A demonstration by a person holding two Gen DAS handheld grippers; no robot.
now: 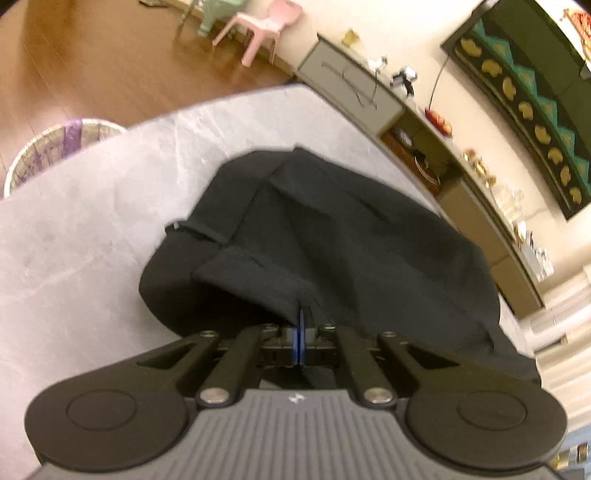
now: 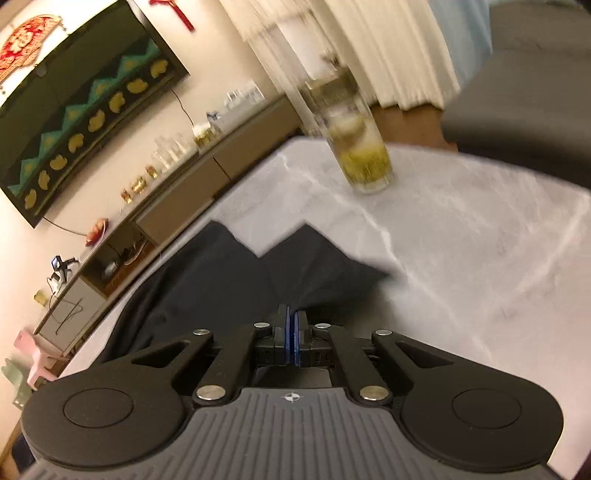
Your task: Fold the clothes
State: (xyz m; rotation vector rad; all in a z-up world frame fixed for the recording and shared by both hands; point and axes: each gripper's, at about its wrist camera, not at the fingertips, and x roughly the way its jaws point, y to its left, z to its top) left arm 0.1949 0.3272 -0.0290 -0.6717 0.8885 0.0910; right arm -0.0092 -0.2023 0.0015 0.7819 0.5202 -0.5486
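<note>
A black garment point(image 1: 332, 236) lies bunched on the white marble table point(image 1: 92, 229). My left gripper point(image 1: 302, 317) is shut on a fold of the black garment at its near edge and lifts it a little. In the right wrist view the same black garment point(image 2: 221, 273) spreads to the left, with two corners pointing away. My right gripper point(image 2: 291, 321) is shut on the garment's near edge; the blue pads meet with cloth between them.
A tall glass point(image 2: 354, 147) with yellow-green contents stands on the table point(image 2: 480, 258) beyond the garment. A woven basket point(image 1: 55, 147) sits past the table's left edge. A long sideboard point(image 1: 461, 177) with small items runs along the wall. A pink chair point(image 1: 258, 26) stands on the wooden floor.
</note>
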